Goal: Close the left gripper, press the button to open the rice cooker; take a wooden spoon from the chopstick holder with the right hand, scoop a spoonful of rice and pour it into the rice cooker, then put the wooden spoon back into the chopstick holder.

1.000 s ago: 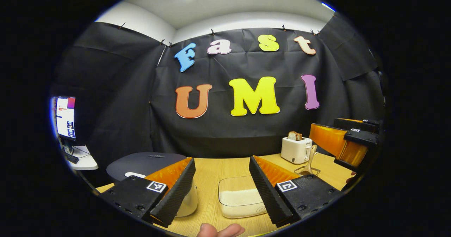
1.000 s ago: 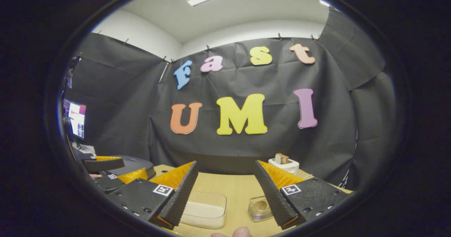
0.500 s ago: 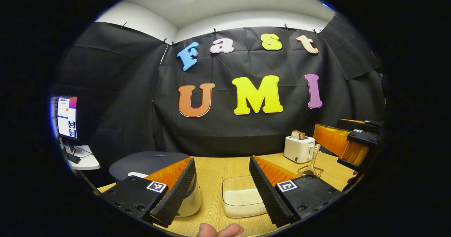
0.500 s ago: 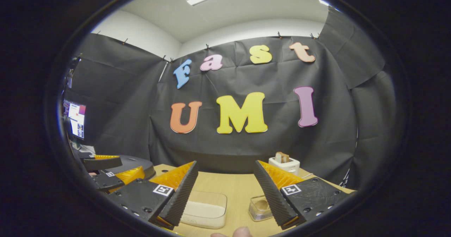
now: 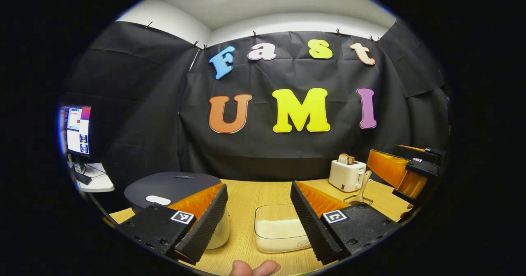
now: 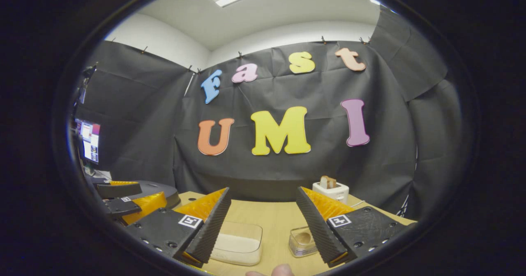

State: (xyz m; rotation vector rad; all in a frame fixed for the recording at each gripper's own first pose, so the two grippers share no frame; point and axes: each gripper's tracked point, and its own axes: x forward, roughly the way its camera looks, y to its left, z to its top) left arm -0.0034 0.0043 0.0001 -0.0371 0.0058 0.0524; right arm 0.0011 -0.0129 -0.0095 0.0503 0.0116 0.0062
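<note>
The rice cooker (image 5: 172,185) has a dark closed lid with a white button (image 5: 158,200) and stands at the table's left. My left gripper (image 5: 259,222) is open just in front of it, with nothing between its fingers. A clear box of white rice (image 5: 279,226) lies ahead, between the fingers. The wooden spoon (image 5: 363,181) stands upright in its holder (image 5: 359,198) to the right. My right gripper (image 6: 263,226) is open and empty above the rice box (image 6: 238,243) and the holder (image 6: 302,241). The left gripper (image 6: 123,202) hovers by the cooker (image 6: 162,189).
A white toaster (image 5: 347,175) with a slice of bread stands at the back right, behind the spoon holder. A monitor (image 5: 76,130) sits on a side desk at the far left. A person's fingertip (image 5: 254,267) shows at the bottom edge. The wooden tabletop (image 5: 250,194) runs to the wall.
The left gripper has drifted slightly, so the cooker and rice box shift a little in its view. Both grippers stay open and the right one barely moves.
</note>
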